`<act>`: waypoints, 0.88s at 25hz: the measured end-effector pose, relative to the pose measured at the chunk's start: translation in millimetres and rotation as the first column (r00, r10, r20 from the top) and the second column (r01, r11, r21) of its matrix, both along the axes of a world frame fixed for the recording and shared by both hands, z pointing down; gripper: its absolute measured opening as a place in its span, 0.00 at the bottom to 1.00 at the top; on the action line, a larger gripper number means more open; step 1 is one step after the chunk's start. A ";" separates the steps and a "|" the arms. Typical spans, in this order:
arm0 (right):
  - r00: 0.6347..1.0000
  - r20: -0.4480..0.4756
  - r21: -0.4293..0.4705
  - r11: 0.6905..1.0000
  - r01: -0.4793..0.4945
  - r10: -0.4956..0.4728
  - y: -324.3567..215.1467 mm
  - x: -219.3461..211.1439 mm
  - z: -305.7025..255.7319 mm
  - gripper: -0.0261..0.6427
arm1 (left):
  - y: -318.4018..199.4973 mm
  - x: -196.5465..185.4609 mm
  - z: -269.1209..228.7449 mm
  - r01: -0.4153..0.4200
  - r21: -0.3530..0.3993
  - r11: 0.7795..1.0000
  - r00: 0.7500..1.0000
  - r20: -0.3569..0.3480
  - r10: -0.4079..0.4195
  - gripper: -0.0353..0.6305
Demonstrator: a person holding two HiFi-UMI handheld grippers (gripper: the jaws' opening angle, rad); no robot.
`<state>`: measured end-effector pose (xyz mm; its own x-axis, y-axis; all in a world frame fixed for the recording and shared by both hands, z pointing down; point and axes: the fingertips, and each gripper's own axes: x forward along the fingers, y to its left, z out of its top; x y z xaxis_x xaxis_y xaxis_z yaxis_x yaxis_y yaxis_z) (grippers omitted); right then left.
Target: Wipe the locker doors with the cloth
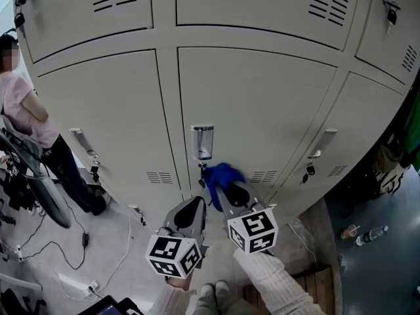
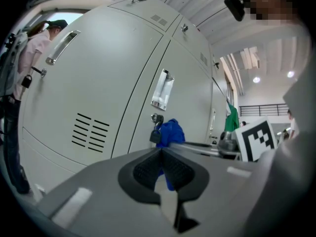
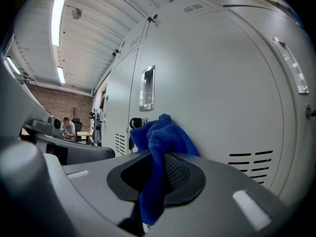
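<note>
At smooth grey metal locker door (image 1: 262,110), right claw (image 3: 157,158) pinches fluffy blue cloth (image 3: 165,135); left claw (image 2: 162,154) pressed together, empty.

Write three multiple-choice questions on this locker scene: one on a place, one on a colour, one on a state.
1. Where is the cloth? A. in a bucket B. in the right tool C. on a chair
2. What colour is the cloth? A. green B. white C. blue
3. The left tool is: A. open B. shut, empty C. shut on a sponge
Answers: B, its jaws pinch the cloth; C, it is blue in each view; B, its jaws meet with nothing between.
</note>
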<state>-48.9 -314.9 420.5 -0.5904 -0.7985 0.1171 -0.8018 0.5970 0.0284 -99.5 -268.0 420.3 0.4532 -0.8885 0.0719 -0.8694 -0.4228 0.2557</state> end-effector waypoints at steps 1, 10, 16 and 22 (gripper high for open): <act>1.000 -0.003 0.002 1.000 0.004 -0.004 0.5 0.0 -1.0 0.12 | -0.1 -0.1 -1.6 0.000 0.004 1.000 1.000 0.001 0.000 0.05; 1.000 0.008 0.132 0.991 0.021 -0.023 18.3 11.9 -60.5 0.12 | -4.7 17.0 -52.9 -0.046 0.115 0.992 0.998 0.040 0.042 0.05; 1.000 0.017 0.298 0.954 0.000 -0.005 24.1 29.7 -138.9 0.12 | -6.6 31.5 -114.8 -0.077 0.242 0.967 0.996 0.071 0.062 0.05; 1.000 0.021 0.461 0.887 -0.019 0.011 27.4 42.4 -217.2 0.12 | -12.0 42.5 -171.4 -0.103 0.361 0.927 0.992 0.100 0.071 0.05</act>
